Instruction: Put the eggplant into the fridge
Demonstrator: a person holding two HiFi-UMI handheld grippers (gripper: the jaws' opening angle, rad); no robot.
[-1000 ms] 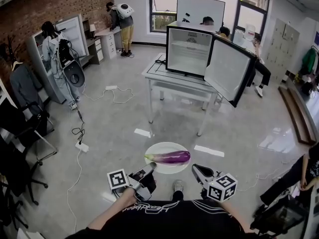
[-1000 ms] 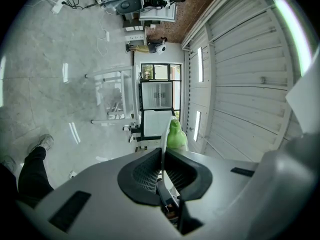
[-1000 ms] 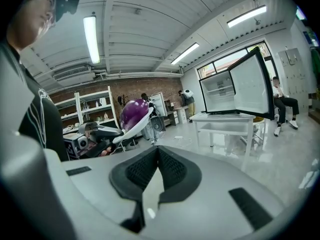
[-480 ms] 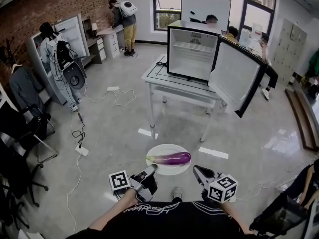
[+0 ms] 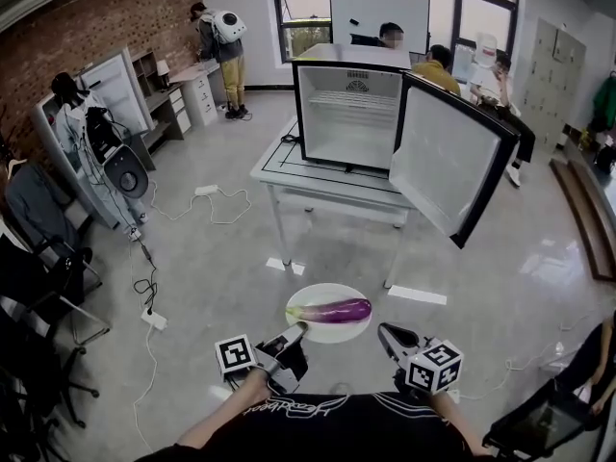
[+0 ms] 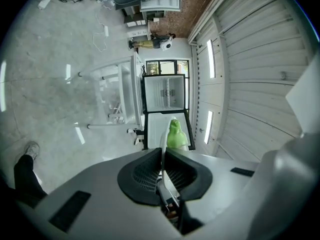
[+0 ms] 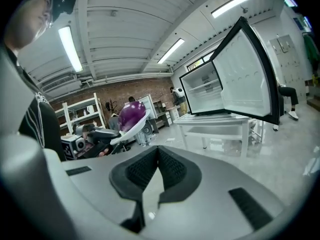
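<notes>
A purple eggplant (image 5: 333,309) with a green stem lies on a white plate (image 5: 321,291) that I carry in front of me. My left gripper (image 5: 295,331) is shut on the plate's near left rim, and my right gripper (image 5: 386,332) is shut on its near right rim. The left gripper view has the rim (image 6: 162,145) edge-on between the pads, with the green stem (image 6: 175,134) beyond. Above the rim (image 7: 129,129) in the right gripper view bulges the purple body (image 7: 131,114). Ahead, the fridge (image 5: 348,114) stands on a white table (image 5: 318,179) with its door (image 5: 446,158) swung open to the right.
Cables and a power strip (image 5: 154,318) trail over the floor at left. Chairs (image 5: 43,277) stand at the left edge. White tape marks (image 5: 416,295) lie on the floor before the table. People sit behind the fridge, and one stands at a desk (image 5: 217,41) far left.
The fridge and table have come nearer and shifted left in the head view. The plate with the eggplant stays between both grippers, held the same way.
</notes>
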